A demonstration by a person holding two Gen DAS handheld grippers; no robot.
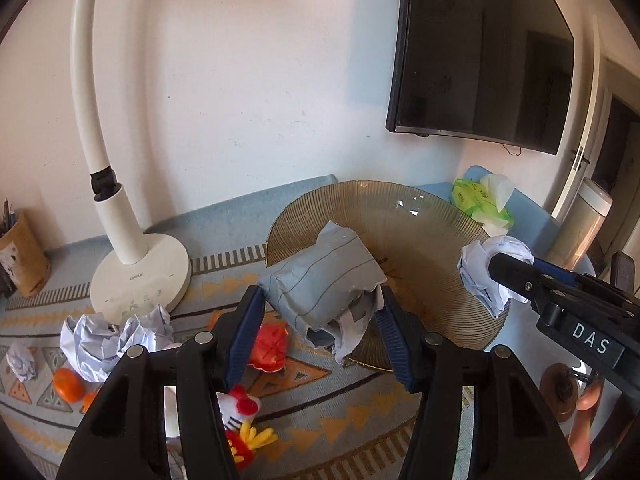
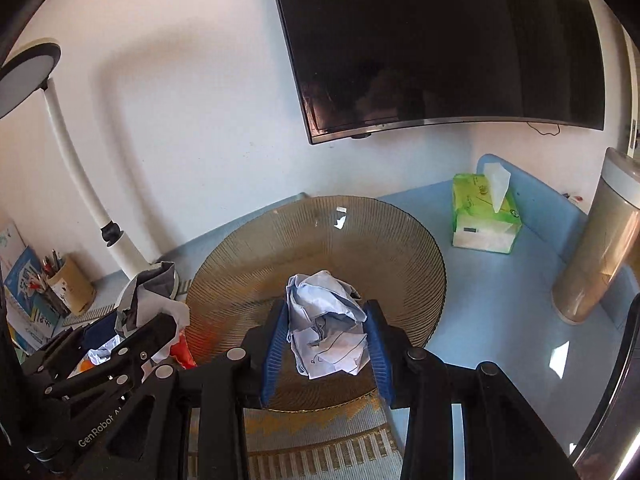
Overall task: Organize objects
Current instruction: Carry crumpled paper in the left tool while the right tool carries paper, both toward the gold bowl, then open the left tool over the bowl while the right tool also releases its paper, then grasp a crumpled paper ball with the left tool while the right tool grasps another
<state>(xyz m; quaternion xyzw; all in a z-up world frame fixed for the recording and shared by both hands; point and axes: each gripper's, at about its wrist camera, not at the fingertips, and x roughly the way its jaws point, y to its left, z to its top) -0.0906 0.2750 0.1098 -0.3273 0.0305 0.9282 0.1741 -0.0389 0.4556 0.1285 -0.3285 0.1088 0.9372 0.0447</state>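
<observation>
My left gripper (image 1: pixel 320 316) is shut on a large crumpled sheet of lined paper (image 1: pixel 324 280) and holds it over the near left rim of the ribbed amber glass bowl (image 1: pixel 420 216). My right gripper (image 2: pixel 326 332) is shut on a smaller crumpled paper ball (image 2: pixel 326 324) and holds it above the bowl (image 2: pixel 256 256). In the left wrist view the right gripper (image 1: pixel 496 276) and its paper ball (image 1: pixel 480 268) show at the bowl's right rim. In the right wrist view the left gripper's paper (image 2: pixel 148 300) shows at the left.
A white desk lamp (image 1: pixel 140 276) stands left of the bowl. Loose paper balls (image 1: pixel 112 336), an orange (image 1: pixel 68 384), a red toy (image 1: pixel 268 344) and a small plush toy (image 1: pixel 240 420) lie on the patterned mat. A green tissue box (image 2: pixel 484 216) and a tall canister (image 2: pixel 596 248) stand at the right.
</observation>
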